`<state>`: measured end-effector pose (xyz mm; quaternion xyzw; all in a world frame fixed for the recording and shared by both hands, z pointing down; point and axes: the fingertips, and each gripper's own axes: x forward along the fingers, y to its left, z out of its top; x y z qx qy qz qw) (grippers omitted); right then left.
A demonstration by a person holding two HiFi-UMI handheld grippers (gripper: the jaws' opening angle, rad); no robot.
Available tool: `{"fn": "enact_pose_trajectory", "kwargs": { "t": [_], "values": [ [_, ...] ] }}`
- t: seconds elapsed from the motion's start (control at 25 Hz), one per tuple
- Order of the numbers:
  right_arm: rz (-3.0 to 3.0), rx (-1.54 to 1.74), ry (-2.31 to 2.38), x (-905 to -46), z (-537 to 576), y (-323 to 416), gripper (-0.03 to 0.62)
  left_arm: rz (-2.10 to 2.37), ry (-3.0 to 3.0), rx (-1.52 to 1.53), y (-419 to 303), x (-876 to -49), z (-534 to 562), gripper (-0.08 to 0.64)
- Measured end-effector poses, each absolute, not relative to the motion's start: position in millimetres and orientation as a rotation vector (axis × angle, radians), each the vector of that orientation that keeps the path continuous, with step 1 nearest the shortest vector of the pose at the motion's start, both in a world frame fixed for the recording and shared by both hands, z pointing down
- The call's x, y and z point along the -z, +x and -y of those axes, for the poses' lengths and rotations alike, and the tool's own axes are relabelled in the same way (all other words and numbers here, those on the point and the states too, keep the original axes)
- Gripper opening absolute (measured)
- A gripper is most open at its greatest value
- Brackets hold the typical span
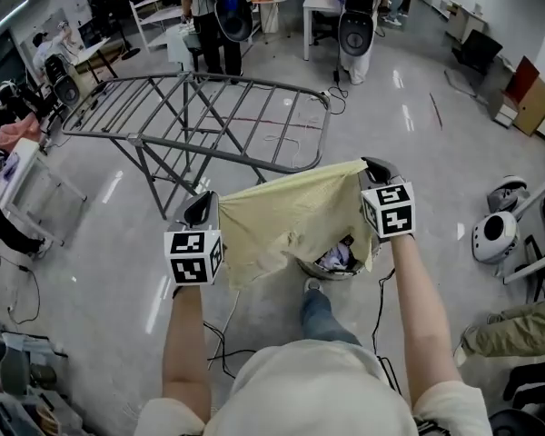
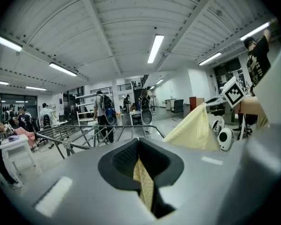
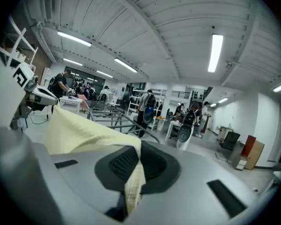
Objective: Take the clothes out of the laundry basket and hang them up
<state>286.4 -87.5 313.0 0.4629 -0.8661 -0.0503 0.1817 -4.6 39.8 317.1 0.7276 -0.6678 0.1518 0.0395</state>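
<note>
A pale yellow cloth (image 1: 291, 221) hangs stretched between my two grippers, above the laundry basket (image 1: 336, 263), which shows only partly under it. My left gripper (image 1: 201, 209) is shut on the cloth's left corner; the yellow fabric (image 2: 144, 182) runs between its closed jaws. My right gripper (image 1: 376, 171) is shut on the right corner, with cloth (image 3: 133, 182) pinched between its jaws. The grey drying rack (image 1: 200, 116) stands unfolded just beyond the cloth, its bars bare.
A person (image 1: 213, 16) stands behind the rack near white tables (image 1: 322, 7). Another person sits at the left by a white stand (image 1: 23, 184). Round white devices (image 1: 495, 230) lie on the floor at the right. Cables (image 1: 220, 339) trail near my feet.
</note>
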Motion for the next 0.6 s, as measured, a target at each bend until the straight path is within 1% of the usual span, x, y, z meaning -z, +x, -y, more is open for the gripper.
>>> {"fn": "enact_pose_trajectory", "kwargs": {
  "t": [0.32,0.6],
  "values": [
    [2.428,0.207,1.453,-246,172,315,0.006,2.012,2.341,-0.416,27,-288,36,0.014],
    [2.473,0.191,1.542,-211,261,312,0.006,2.04,2.385,-0.437,27,-259,122,0.014]
  ]
}}
